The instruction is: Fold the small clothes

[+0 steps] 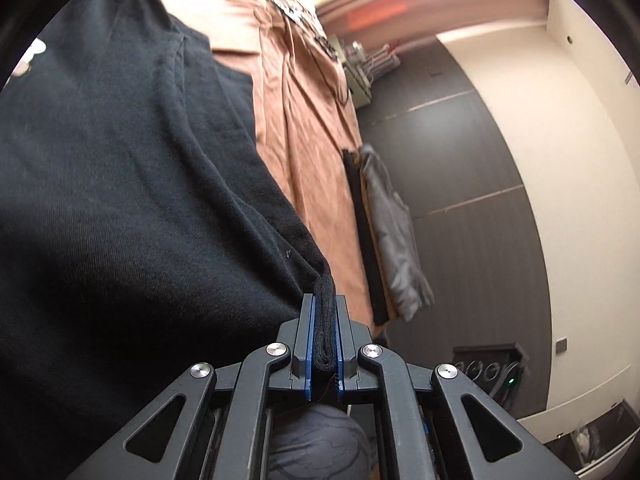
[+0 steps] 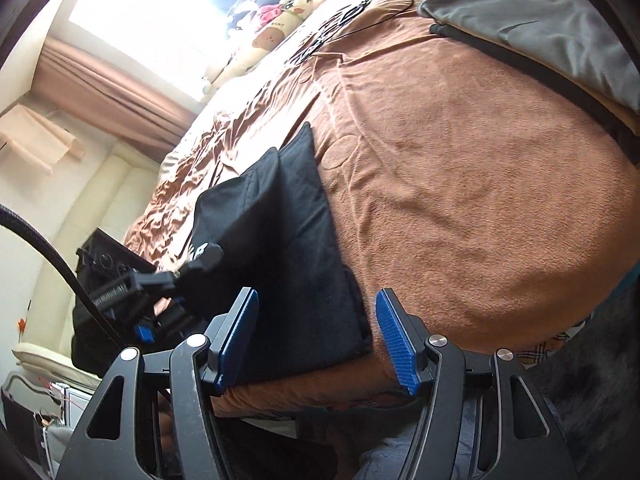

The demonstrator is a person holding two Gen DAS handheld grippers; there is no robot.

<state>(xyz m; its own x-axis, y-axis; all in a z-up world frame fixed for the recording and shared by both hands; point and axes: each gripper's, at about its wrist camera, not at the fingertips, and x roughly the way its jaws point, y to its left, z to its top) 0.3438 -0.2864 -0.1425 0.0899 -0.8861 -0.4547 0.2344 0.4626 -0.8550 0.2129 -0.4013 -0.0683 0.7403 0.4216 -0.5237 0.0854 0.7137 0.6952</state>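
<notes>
A black garment (image 1: pixel 120 184) fills the left of the left wrist view, lying on a brown bedspread (image 1: pixel 312 128). My left gripper (image 1: pixel 324 300) is shut on a bunched hem of that garment, several layers of black cloth squeezed between its blue pads. In the right wrist view the same black garment (image 2: pixel 288 240) lies partly folded near the bed's near edge. My right gripper (image 2: pixel 316 300) stands open just above its near corner, nothing pressed between its blue pads (image 2: pixel 396 340). The left gripper (image 2: pixel 160 280) shows at the garment's left side.
A folded grey garment (image 2: pixel 552 24) over a black one (image 2: pixel 560 80) lies at the bed's far right edge. Plush toys (image 2: pixel 276 28) and a patterned black-and-white item (image 2: pixel 332 36) sit near the bright window. Brown curtains (image 2: pixel 104 88) hang at left. A dark floor (image 1: pixel 460 200) lies beside the bed.
</notes>
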